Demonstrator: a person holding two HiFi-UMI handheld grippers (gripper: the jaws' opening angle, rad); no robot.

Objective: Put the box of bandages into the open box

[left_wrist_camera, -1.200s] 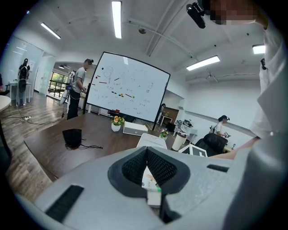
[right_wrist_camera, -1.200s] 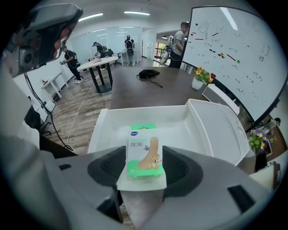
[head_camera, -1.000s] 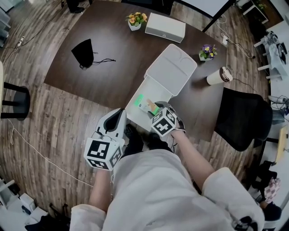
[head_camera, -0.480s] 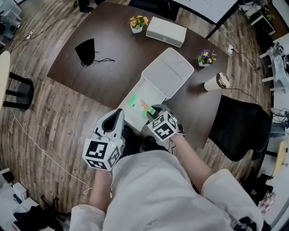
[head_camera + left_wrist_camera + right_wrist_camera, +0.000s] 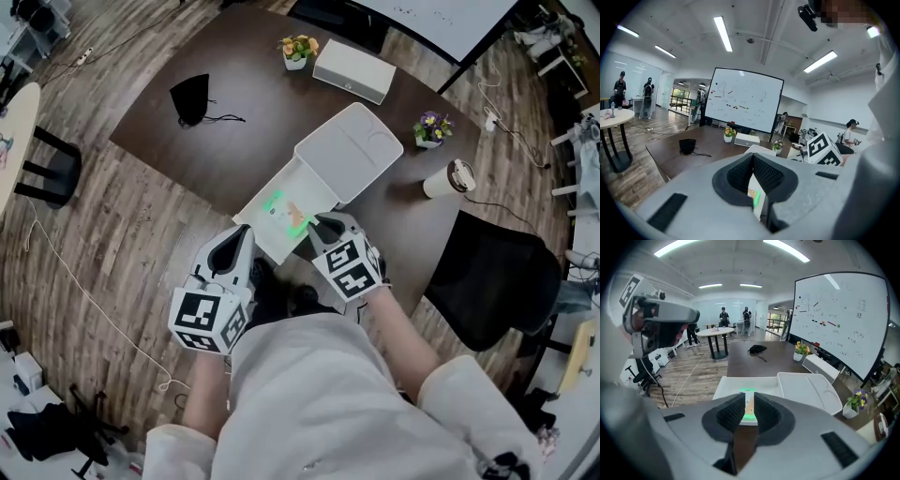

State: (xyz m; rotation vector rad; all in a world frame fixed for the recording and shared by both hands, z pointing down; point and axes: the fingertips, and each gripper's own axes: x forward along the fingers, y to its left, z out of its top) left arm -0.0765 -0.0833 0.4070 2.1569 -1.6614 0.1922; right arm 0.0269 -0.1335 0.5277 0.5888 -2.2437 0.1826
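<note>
The box of bandages (image 5: 286,210), white with green edges, lies flat inside the open white box (image 5: 255,228), whose lid (image 5: 349,152) is folded back on the table. My right gripper (image 5: 319,229) hovers at the box's near corner, just short of the bandages. Its jaws are closing with a narrow gap and nothing between them. In the right gripper view the box of bandages (image 5: 748,416) shows beyond the right gripper (image 5: 749,397). My left gripper (image 5: 236,246) hangs off the table edge, shut and empty; in its own view the left gripper (image 5: 752,161) faces the box of bandages (image 5: 756,198).
On the dark table are a black pouch (image 5: 192,98), a flat white box (image 5: 354,70), two small flower pots (image 5: 298,49) (image 5: 431,127) and a paper cup (image 5: 448,178). A black chair (image 5: 492,277) stands right of me. People stand far off in the room.
My right gripper has drawn back from over the open box toward me, and its jaws have narrowed. The box of bandages stays lying in the open box. The left gripper has hardly moved.
</note>
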